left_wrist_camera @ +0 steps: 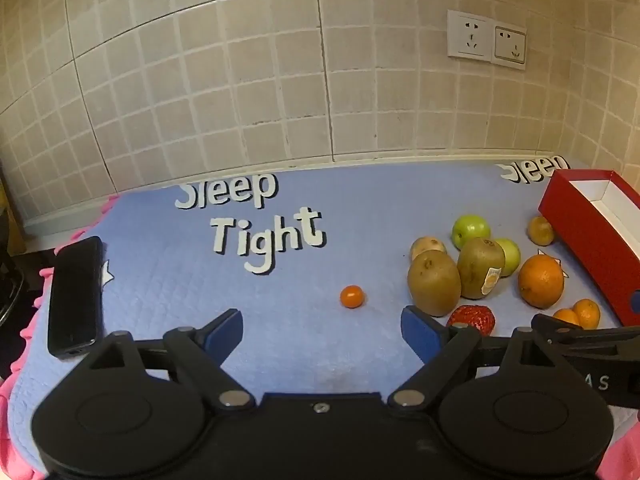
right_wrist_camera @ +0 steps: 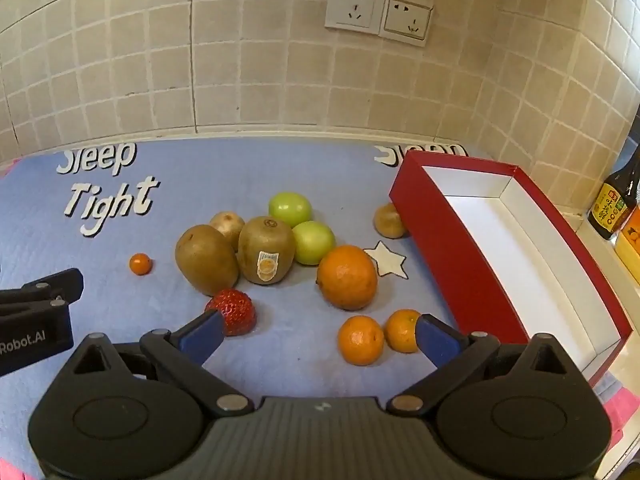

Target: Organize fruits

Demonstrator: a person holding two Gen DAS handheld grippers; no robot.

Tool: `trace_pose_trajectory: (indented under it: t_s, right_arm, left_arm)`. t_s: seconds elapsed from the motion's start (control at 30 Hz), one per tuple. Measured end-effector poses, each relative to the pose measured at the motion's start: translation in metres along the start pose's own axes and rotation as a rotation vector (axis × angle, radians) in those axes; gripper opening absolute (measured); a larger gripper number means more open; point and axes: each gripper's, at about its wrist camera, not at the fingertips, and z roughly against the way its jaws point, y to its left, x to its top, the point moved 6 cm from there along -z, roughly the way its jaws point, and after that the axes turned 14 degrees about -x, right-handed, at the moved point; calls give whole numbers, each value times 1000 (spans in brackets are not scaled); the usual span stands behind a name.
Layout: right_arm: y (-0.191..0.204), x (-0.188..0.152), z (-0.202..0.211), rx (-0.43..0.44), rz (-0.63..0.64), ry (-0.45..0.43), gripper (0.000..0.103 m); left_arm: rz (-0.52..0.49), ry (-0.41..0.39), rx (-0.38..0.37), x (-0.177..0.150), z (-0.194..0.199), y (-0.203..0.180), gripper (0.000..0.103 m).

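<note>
Both the left gripper (left_wrist_camera: pixel 322 330) and the right gripper (right_wrist_camera: pixel 318 338) are being held wide open, empty; two mandarins (right_wrist_camera: pixel 360 340) are lying at the right gripper's one o'clock, nearest.

Home kitchen counter: tiled wall (right_wrist_camera: pixel 280 80), wall sockets (right_wrist_camera: pixel 376 12), soy sauce bottle (right_wrist_camera: pixel 614 204).
</note>
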Motion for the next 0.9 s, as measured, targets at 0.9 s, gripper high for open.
trace_pose_trajectory:
  t_s: [0.9]
  right_arm:
    - [1,-2,1,19,-20,23,103]
  left_arm:
    - [-13,1,-10,-2,1,-7,102]
